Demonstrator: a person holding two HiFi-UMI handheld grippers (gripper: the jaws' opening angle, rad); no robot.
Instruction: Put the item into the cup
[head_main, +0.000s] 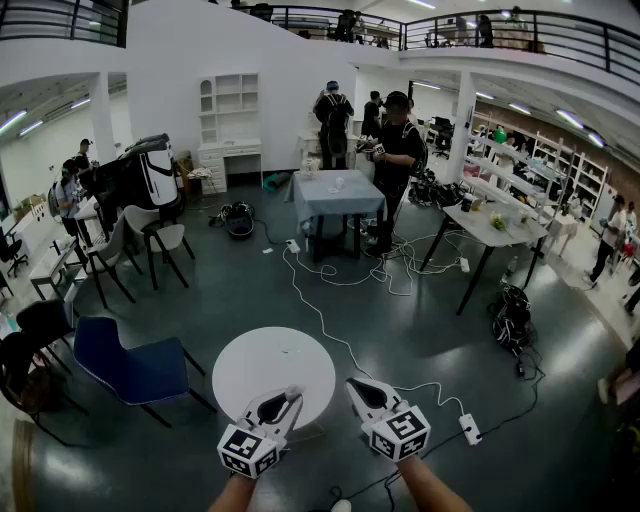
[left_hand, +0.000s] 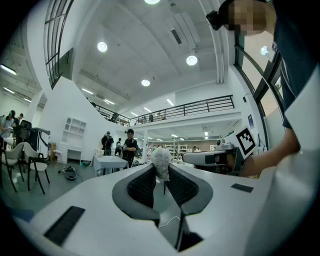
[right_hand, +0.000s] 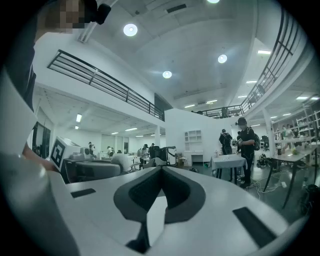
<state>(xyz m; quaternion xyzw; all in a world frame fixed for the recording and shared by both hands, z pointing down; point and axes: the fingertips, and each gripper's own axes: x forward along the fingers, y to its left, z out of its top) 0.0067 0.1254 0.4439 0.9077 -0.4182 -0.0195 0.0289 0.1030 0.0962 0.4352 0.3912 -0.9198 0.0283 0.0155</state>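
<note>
My left hand-held gripper is pinching a white fluffy item at its tips, and the tuft sticks up above the pads. My right hand-held gripper has its jaws pressed together with nothing between them. From my head view, the two hang side by side, near each other but apart. The left one's tips are over the near rim of a round white desk. The right one's tips are just off that desk's right edge, above the grey floor.

A blue chair stands beside the round desk on its left. To the right of my right gripper a white power strip lies on the floor. A white cable snakes past the round desk toward the far side of the room.

Further right a black backpack sits on the floor near a long desk crowded with small objects. Straight ahead is a desk under a grey-blue cloth, with a person in black beside it. Pale chairs stand at the left, and a white shelf unit lines the back wall.
</note>
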